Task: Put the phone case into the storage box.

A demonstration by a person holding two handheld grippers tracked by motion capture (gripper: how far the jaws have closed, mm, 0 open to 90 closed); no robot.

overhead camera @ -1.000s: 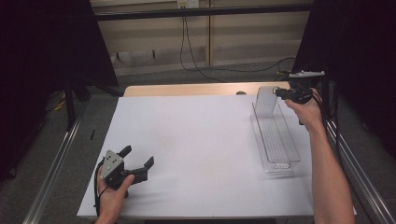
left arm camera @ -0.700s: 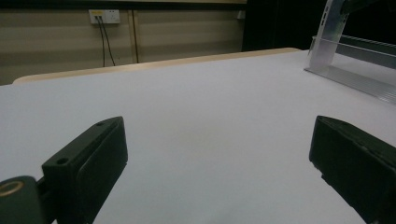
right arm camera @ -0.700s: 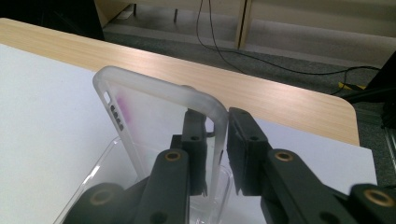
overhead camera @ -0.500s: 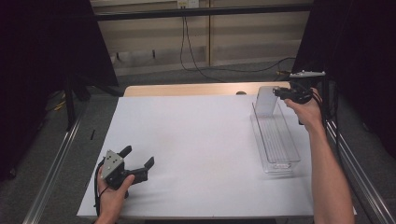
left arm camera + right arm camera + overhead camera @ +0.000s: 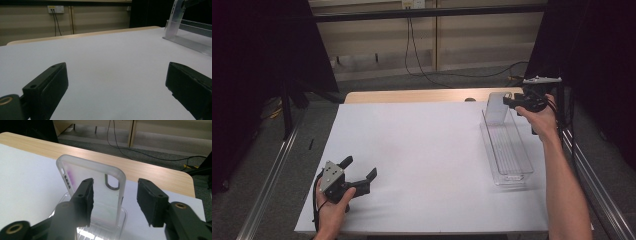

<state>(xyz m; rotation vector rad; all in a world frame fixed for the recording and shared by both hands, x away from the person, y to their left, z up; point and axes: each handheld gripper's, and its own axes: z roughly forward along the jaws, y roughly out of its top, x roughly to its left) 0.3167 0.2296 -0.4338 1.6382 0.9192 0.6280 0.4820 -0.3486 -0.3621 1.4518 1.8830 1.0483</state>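
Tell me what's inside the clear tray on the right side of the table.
A clear phone case stands upright at the far end of the clear tray. The right gripper covers the case's lower part, so how it rests can't be seen.

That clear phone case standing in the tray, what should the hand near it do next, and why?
Probably draw the right gripper back: its jaws have just been opening, neither pad presses the phone case, and it stands upright in the clear tray.
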